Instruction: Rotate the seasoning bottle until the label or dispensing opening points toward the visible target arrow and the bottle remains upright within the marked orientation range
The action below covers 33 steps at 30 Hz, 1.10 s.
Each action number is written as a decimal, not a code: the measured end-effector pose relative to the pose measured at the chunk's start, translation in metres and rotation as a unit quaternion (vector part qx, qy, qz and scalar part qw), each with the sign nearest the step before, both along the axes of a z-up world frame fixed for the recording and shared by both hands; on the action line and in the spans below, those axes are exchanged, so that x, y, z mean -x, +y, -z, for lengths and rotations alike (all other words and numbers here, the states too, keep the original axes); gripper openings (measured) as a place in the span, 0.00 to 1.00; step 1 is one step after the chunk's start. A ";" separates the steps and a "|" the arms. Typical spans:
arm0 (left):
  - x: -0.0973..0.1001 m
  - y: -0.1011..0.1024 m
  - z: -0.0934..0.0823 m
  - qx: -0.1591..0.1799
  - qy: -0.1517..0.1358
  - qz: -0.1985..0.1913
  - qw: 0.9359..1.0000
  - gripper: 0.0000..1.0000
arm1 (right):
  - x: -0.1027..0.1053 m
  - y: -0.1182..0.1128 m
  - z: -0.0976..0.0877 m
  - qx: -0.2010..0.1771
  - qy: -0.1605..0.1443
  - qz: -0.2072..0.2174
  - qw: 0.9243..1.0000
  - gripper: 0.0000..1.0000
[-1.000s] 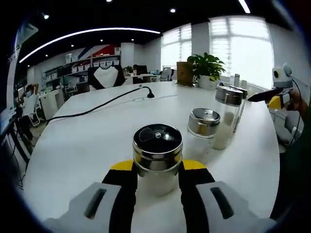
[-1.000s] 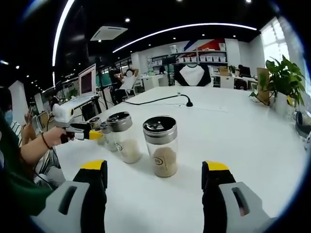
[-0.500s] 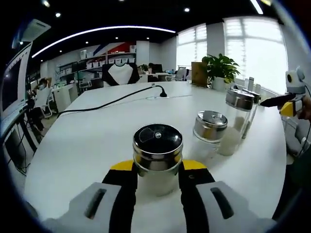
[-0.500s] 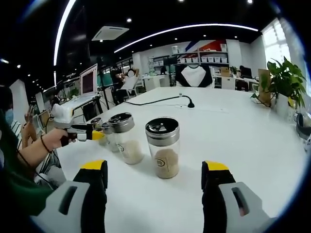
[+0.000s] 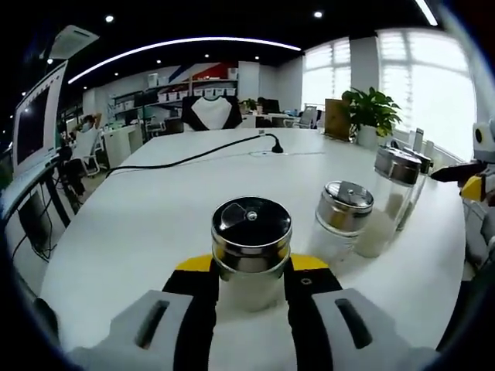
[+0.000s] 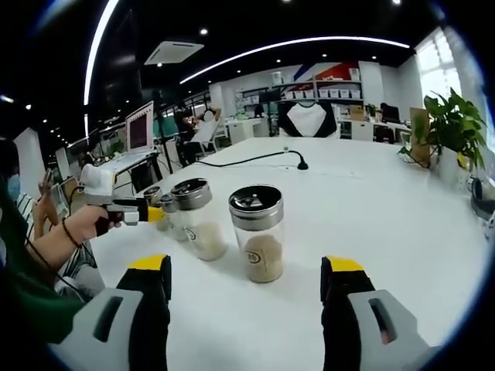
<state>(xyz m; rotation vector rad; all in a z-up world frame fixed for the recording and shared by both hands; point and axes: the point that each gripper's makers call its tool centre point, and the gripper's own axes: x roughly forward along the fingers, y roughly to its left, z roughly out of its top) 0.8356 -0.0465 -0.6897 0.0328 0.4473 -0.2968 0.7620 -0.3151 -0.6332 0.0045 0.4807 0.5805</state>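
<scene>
Two claws: left claw [image 5: 249, 280] clamps seasoning bottle [image 5: 250, 251] upright at lower centre, axis vertical on tabletop [image 5: 139, 216]; right claw [image 6: 246, 280] gapes empty, bottle farther off.

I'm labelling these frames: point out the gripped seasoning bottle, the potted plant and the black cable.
seasoning bottle [image 5: 251, 232], left gripper view, metal lid
potted plant [image 6: 451, 124], right gripper view, leaves
black cable [image 5: 193, 155], left gripper view, mid-length

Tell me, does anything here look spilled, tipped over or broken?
Nothing stands out. The bottle held in the left gripper stands upright, as do the other bottles on the white table, with no spill.
</scene>
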 end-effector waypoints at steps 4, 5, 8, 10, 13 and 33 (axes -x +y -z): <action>0.001 0.000 0.000 -0.001 0.002 -0.014 1.000 0.35 | 0.000 0.000 0.001 0.001 0.002 -0.001 1.000 0.81; 0.001 0.000 0.000 -0.001 0.002 -0.015 1.000 0.35 | 0.000 0.000 0.001 0.001 0.002 0.000 1.000 0.81; 0.002 0.000 0.000 -0.001 0.004 -0.022 1.000 0.35 | 0.000 0.000 0.001 0.001 0.002 0.000 1.000 0.81; 0.003 0.000 0.000 -0.002 0.005 -0.026 1.000 0.35 | 0.001 0.000 0.002 0.000 0.003 0.001 1.000 0.80; 0.002 0.002 0.000 -0.002 0.007 -0.032 0.999 0.35 | 0.001 0.000 0.002 0.000 0.004 0.000 1.000 0.80; 0.003 -0.001 0.000 -0.007 0.017 -0.023 1.000 0.35 | 0.003 -0.001 0.003 0.001 0.006 0.003 1.000 0.80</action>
